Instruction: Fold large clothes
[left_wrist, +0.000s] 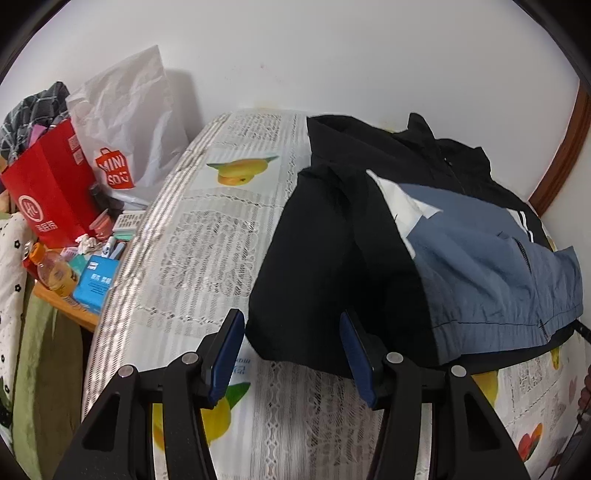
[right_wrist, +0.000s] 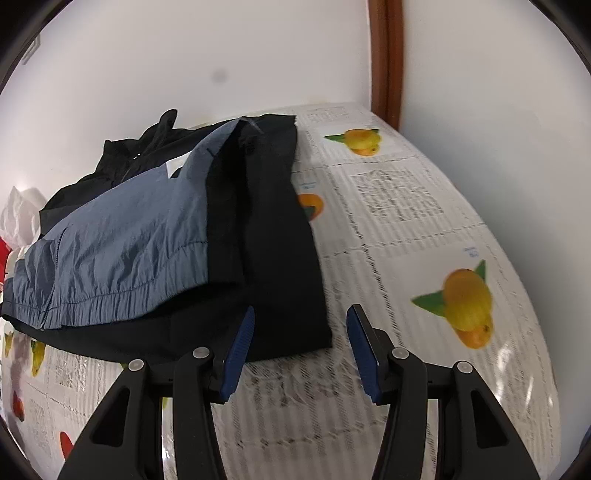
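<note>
Fingers of your left gripper (left_wrist: 291, 350) stand apart with nothing clamped, hovering over the near hem of a black sleeve folded across the jacket (left_wrist: 480, 258). Left of it sit a red bag (left_wrist: 51, 192) and a white bag (left_wrist: 125, 122). That black and blue-grey jacket lies on the fruit-print tablecloth (right_wrist: 406, 229). Your right gripper (right_wrist: 301, 350) also gapes empty, just beyond the jacket's right sleeve corner.

wrist views, angled down, sharing jacket (left_wrist: 461, 236)
</note>
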